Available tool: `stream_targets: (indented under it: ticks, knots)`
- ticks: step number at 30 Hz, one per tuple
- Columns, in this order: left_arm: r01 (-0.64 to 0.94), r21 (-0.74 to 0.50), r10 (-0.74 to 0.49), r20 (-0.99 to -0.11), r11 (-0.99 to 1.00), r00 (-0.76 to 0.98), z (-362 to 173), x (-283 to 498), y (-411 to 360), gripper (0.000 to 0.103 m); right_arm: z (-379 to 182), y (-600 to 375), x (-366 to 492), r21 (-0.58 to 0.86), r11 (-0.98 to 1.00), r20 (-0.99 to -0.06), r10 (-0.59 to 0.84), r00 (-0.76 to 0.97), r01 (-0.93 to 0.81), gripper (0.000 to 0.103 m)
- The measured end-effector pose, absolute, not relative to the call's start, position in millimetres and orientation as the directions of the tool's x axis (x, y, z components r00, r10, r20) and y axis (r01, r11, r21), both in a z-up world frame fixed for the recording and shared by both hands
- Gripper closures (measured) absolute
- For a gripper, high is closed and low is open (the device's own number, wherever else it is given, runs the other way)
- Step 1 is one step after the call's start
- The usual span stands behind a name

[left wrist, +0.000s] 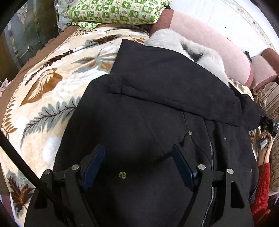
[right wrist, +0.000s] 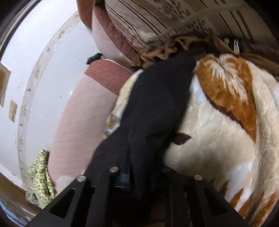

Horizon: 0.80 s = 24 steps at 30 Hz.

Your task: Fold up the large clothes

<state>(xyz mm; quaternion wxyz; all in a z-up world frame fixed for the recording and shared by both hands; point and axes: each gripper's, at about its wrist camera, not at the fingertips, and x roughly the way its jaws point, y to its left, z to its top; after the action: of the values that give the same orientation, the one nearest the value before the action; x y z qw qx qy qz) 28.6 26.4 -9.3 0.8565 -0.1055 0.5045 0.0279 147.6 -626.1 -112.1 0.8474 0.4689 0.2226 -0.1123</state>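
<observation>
A large black coat (left wrist: 157, 108) with a white fur collar (left wrist: 200, 52) lies on a leaf-patterned blanket (left wrist: 48, 90). It has brass snaps and a zipper down the front. My left gripper (left wrist: 139, 157) is open and hovers just above the coat's front, with nothing between its blue pads. My right gripper (right wrist: 139, 172) is shut on a black sleeve (right wrist: 157, 104) of the coat. The sleeve stretches away from it over the blanket (right wrist: 226, 131). The right gripper's fingertips are hidden by the cloth.
A green patterned pillow (left wrist: 118, 10) lies at the head of the bed. A pink padded headboard (left wrist: 218, 43) runs behind the coat. A striped cushion (right wrist: 165, 15) lies beyond the sleeve. A hand in a red sleeve (left wrist: 261, 188) is at the right edge.
</observation>
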Motion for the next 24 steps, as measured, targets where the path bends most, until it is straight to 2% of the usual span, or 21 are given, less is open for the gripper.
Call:
stream_targets:
  ticks: [7,10,12,14,16,18,21,24]
  knots:
    - [-0.151,-0.134,-0.034,-0.846,0.979,0.532,0,18,32,0.025,-14,-555,138,0.65,0.719,-0.362,0.01,0.932,0.245,0.093]
    - [-0.161,-0.157,-0.044,-0.834,0.974,0.55,4,8,43,0.025,27,-491,133,0.573,0.813,-0.303,0.097,0.948,0.099,0.094]
    - [-0.171,-0.178,-0.051,-0.823,0.969,0.565,8,0,53,0.025,57,-421,131,0.468,0.881,-0.288,0.217,0.933,-0.06,0.094]
    - [-0.18,-0.195,-0.056,-0.813,0.964,0.579,11,-7,61,0.025,68,-363,129,0.382,0.906,-0.318,0.314,0.895,-0.182,0.094]
    - [-0.193,-0.222,-0.065,-0.799,0.956,0.598,16,-15,71,0.025,64,-285,125,0.282,0.904,-0.397,0.416,0.818,-0.323,0.094]
    - [-0.195,-0.264,-0.091,-0.781,0.945,0.618,21,-23,80,0.025,47,-233,123,0.242,0.889,-0.475,0.458,0.752,-0.388,0.093]
    - [-0.172,-0.302,-0.126,-0.756,0.938,0.642,30,-33,87,0.025,-8,-164,126,0.244,0.873,-0.653,0.469,0.594,-0.422,0.081]
    - [-0.135,-0.29,-0.13,-0.734,0.947,0.667,40,-38,86,0.025,-50,-137,116,0.236,0.884,-0.739,0.433,0.517,-0.403,0.062]
